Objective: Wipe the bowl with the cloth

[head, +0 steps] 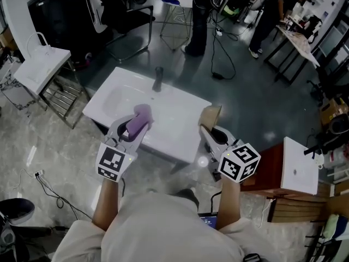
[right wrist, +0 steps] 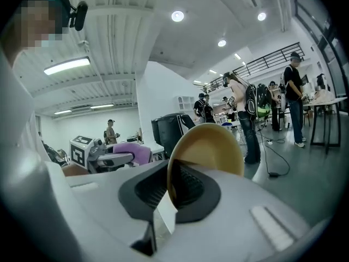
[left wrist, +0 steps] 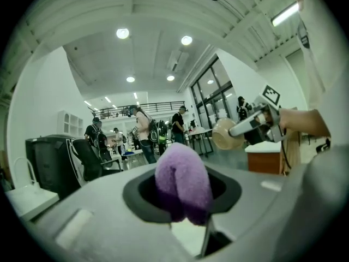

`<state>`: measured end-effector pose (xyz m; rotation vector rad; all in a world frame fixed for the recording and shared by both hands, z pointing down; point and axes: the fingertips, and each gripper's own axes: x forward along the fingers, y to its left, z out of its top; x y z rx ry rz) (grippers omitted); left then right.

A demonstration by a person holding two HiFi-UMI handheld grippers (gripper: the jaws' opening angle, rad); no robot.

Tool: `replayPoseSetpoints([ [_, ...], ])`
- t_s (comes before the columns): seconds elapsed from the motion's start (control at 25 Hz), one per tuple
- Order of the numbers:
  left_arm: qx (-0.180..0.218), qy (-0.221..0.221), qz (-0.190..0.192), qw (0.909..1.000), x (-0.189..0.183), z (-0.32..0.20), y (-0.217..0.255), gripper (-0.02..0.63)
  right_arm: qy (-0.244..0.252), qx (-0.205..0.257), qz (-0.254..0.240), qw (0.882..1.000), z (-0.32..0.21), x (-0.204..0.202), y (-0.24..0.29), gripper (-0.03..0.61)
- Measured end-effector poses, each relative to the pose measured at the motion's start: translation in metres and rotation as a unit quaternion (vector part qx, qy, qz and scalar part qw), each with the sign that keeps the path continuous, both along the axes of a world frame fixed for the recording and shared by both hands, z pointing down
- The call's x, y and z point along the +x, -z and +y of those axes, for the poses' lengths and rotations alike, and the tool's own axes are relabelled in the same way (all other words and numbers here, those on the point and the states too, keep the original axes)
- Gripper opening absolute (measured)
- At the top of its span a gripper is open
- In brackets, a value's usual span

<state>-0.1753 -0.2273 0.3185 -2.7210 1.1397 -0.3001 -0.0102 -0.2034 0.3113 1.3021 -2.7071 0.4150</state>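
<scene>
In the head view both grippers hang side by side over a white sink basin (head: 180, 125). My left gripper (head: 136, 127) is shut on a folded purple cloth (head: 141, 117), which sticks out past its jaws. My right gripper (head: 210, 127) is shut on the rim of a tan bowl (head: 210, 115), held on edge. Cloth and bowl are apart, about a hand's width between them. The left gripper view shows the cloth (left wrist: 182, 180) up close and the bowl (left wrist: 224, 134) off to the right. In the right gripper view the bowl (right wrist: 211, 148) fills the centre, with the cloth (right wrist: 134, 153) at the left.
A dark faucet (head: 158, 79) stands at the basin's far edge. A white wire rack (head: 42, 65) is at the left, and a brown cabinet with a white top (head: 299, 167) is at the right. Behind are a black chair (head: 121, 11), people (head: 199, 16) and floor cables (head: 223, 59).
</scene>
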Motion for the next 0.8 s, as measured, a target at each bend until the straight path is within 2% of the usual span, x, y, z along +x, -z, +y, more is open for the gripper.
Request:
replayPoseSetpoints([
  [0.16,0.018,0.019,0.003,0.9997,-0.006,-0.006,0.011,0.118,0.003,0.006,0.013,1.000,0.000,0.002,0.004,0.015],
  [0.4,0.029,0.019,-0.007,0.9994,-0.004,-0.010,0.009,0.118,0.005,0.015,0.032,0.999,-0.003,-0.002,0.004,0.015],
  [0.8,0.028,0.010,-0.001,0.9996,0.001,-0.010,0.009,0.118,0.012,0.013,0.021,1.000,-0.007,-0.009,0.003,0.015],
])
